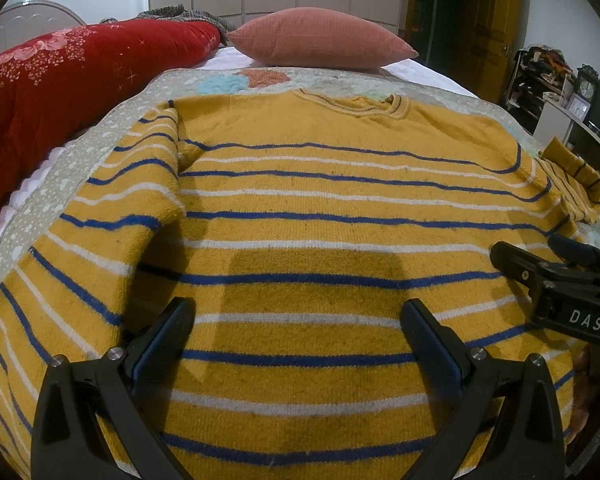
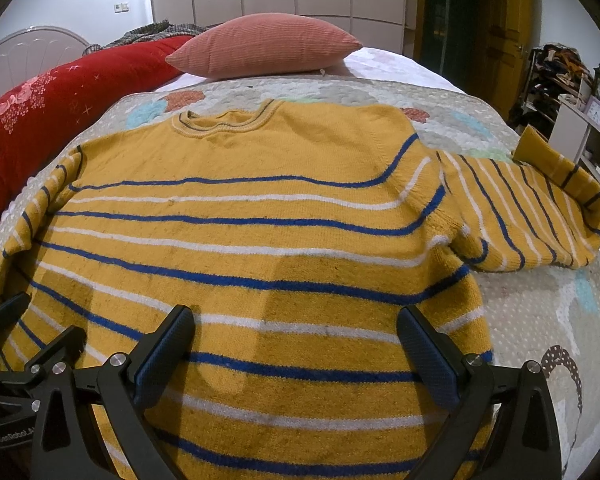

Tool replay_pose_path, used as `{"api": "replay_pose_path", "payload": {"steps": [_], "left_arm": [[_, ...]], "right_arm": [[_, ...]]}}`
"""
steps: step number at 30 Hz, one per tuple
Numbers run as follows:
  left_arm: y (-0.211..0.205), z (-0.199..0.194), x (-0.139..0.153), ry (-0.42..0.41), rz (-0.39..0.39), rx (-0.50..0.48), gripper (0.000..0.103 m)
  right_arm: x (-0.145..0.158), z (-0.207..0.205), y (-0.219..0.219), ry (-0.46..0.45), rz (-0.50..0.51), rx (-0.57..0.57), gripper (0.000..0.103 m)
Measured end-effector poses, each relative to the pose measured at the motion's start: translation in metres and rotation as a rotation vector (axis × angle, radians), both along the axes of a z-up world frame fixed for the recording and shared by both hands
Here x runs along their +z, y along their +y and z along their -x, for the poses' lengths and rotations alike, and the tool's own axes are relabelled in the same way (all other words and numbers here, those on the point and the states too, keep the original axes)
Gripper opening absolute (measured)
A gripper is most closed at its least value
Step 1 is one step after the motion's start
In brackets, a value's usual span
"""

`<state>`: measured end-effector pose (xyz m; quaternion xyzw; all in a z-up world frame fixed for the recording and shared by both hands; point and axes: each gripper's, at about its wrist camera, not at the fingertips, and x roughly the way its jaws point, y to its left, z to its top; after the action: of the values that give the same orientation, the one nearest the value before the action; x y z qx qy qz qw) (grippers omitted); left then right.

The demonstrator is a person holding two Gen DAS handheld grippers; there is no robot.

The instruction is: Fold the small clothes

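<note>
A knitted mustard sweater (image 1: 320,216) with thin blue and white stripes lies flat on a quilted bedspread (image 2: 532,312), its ribbed round collar (image 2: 224,122) toward the far edge. The left sleeve (image 1: 136,200) is folded over the body; the right sleeve (image 2: 540,216) stretches out to the bed's right edge, its cuff curled up. The left gripper (image 1: 296,344) and right gripper (image 2: 296,344) both hover over the sweater's lower half, black fingers with blue textured pads spread apart, holding nothing. A ribbed pink pillow (image 1: 320,38) sits beyond the collar, with a plush red floral blanket (image 1: 60,92) along the left edge.
</note>
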<state>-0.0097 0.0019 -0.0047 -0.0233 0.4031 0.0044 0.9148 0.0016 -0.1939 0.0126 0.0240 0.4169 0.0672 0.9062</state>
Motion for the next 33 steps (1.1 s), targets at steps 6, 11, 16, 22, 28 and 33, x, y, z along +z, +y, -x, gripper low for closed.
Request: {"api": "replay_pose_path", "payload": {"steps": [6,11,16,22,28,33], "left_arm": [[0.000,0.005,0.002,-0.014,0.000,0.004,0.103],[0.000,0.028,0.002,-0.077,-0.009,0.012,0.103],[-0.005,0.043,0.002,-0.113,-0.041,0.020,0.103],[0.008,0.041,0.016,0.000,-0.020,-0.017,0.103],[0.077,0.025,0.034,-0.002,-0.050,0.086,0.103],[0.179,0.006,0.021,0.081,-0.134,0.382,0.103]], "right_arm": [[0.000,0.000,0.000,-0.001,0.000,0.000,0.103],[0.000,0.001,-0.001,-0.003,-0.006,0.000,0.103],[0.001,0.001,-0.001,-0.003,-0.007,0.000,0.103],[0.001,0.002,-0.001,-0.001,-0.010,0.001,0.103],[0.001,0.002,-0.002,-0.002,-0.014,0.002,0.103],[0.002,0.001,0.000,0.001,-0.003,0.002,0.103]]}}
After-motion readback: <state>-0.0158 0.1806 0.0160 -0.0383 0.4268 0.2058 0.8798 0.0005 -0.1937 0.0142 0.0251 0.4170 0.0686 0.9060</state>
